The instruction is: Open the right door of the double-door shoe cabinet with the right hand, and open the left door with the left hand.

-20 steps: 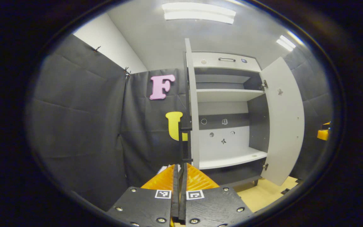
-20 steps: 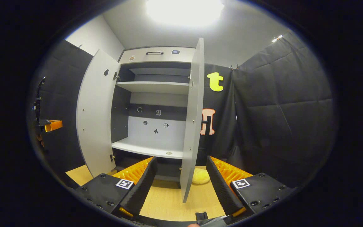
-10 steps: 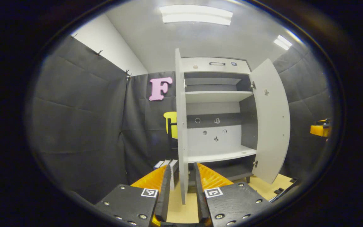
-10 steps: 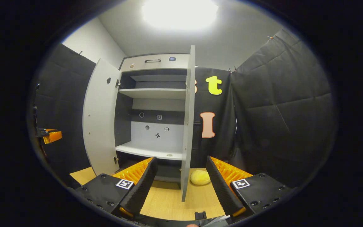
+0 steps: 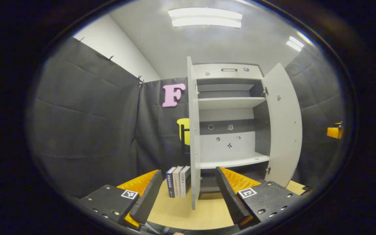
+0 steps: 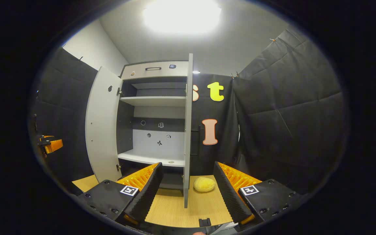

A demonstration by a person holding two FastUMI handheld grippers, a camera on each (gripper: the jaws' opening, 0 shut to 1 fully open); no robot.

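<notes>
The white shoe cabinet (image 5: 227,69) stands with both doors swung out, its shelves bare. In the left gripper view the left door (image 5: 193,137) is edge-on straight ahead, a dark handle (image 5: 183,138) on its outer face. My left gripper (image 5: 189,195) is open, its fingers either side of that door's lower edge and a little short of it. In the right gripper view the right door (image 6: 186,130) is edge-on, and my right gripper (image 6: 188,192) is open, back from it. The left door (image 6: 102,127) and the right door (image 5: 282,124) each appear broadside from the other side.
Three upright books (image 5: 178,181) stand on the wooden floor (image 5: 178,212) left of the left door. A yellow soft lump (image 6: 204,184) lies on the floor right of the right door. Black cloth walls close in on both sides. The other gripper shows far off (image 5: 335,130) (image 6: 49,145).
My left gripper, shut at the left door's handle a second ago, has opened and drawn back from the door. The right gripper has backed off slightly from the right door.
</notes>
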